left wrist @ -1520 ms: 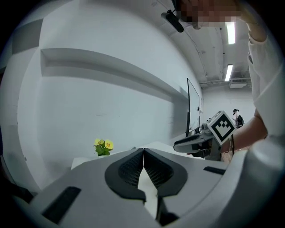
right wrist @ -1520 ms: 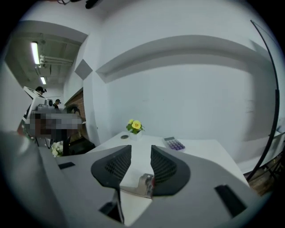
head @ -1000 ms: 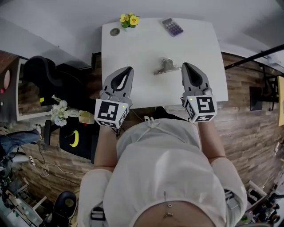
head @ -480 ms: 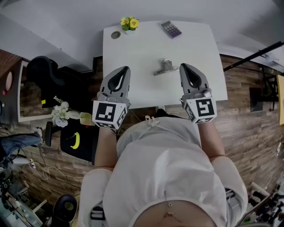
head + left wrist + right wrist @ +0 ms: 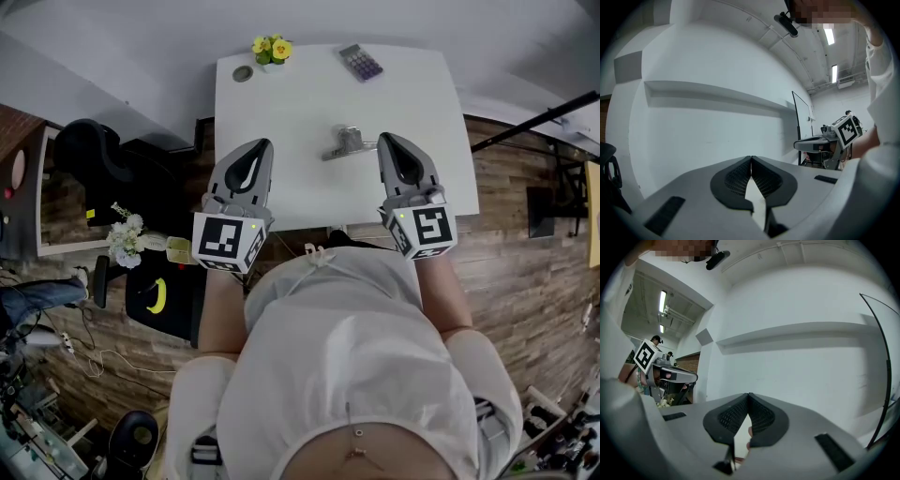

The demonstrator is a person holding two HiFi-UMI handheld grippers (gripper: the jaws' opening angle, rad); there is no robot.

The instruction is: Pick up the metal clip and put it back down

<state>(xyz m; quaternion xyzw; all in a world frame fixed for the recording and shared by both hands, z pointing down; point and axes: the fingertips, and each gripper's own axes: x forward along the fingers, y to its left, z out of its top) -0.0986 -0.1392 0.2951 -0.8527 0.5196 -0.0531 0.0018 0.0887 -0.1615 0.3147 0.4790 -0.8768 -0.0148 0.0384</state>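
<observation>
Jaws shut tight and empty, my left gripper (image 5: 264, 143) and right gripper (image 5: 382, 138) flank the metal clip (image 5: 348, 142), lying on the table (image 5: 281, 103), apparently not yet lifted.

Shiny metal clip (image 5: 343, 142) on a smooth, matt white table (image 5: 281, 117) (grainy brown wood planks for the floor (image 5: 525, 248))

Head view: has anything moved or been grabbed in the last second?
Nothing was taken hold of or let go. The left gripper and right gripper drift slightly left in the frame together with the table, so it looks like head motion only. Both stay shut and empty. The metal clip lies untouched on the table, just left of the right gripper's tip.
</observation>
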